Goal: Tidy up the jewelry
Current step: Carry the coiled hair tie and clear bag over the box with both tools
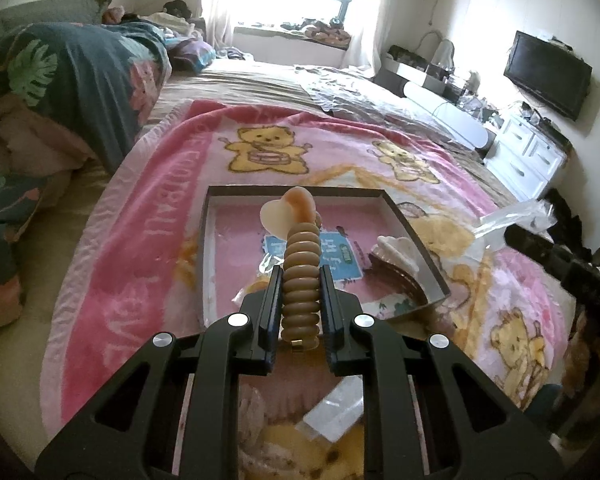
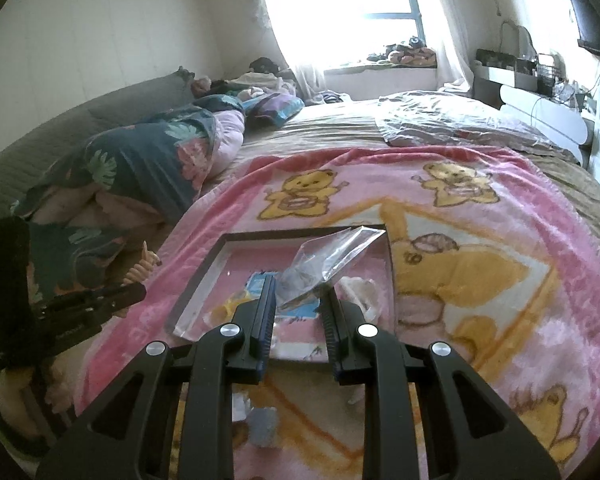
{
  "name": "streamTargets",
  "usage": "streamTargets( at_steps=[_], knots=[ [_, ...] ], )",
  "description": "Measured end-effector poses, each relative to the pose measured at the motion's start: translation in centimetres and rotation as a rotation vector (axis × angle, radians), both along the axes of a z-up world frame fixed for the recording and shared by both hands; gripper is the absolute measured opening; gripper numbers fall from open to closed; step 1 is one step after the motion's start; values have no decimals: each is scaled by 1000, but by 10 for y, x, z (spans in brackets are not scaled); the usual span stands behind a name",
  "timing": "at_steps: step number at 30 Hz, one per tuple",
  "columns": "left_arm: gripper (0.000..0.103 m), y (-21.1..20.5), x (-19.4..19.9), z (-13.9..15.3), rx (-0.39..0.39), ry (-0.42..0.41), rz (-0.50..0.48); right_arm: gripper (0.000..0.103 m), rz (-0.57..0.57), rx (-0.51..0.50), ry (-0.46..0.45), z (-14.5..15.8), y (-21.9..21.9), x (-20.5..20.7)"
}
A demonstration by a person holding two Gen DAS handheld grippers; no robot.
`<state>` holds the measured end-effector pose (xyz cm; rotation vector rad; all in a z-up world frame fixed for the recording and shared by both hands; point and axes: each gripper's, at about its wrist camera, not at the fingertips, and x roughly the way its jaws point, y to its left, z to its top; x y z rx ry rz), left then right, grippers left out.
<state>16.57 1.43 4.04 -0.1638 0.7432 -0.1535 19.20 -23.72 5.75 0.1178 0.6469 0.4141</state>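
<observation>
The left gripper (image 1: 300, 280) clamps a beaded bracelet (image 1: 300, 276) above the tray (image 1: 204, 248), while the right gripper (image 2: 300, 292), jaws narrowed on a clear bag (image 2: 332, 258), holds it up, probably to receive the bracelet.

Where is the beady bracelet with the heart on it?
The bracelet is pinched in the left gripper, held up above the open box on the pink bear blanket.

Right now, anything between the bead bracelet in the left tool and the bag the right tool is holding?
Nothing visible. The left tool grips the bead bracelet above the shallow box; the right tool holds the clear bag up beside it, open air between. Whether the bag's mouth is open can't be told.
</observation>
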Motion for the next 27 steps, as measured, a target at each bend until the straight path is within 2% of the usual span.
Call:
streamTargets(
  at_steps=[6, 14, 27],
  knots=[
    [10, -6, 23, -15, 9, 39, -7, 21, -6, -35, 25, -7, 3, 23],
    [10, -7, 48, -39, 20, 89, -2, 21, 10, -94, 95, -31, 16, 51],
    [11, 10, 78, -65, 12, 143, 26, 22, 97, -128, 197, -68, 45, 73]
  ],
)
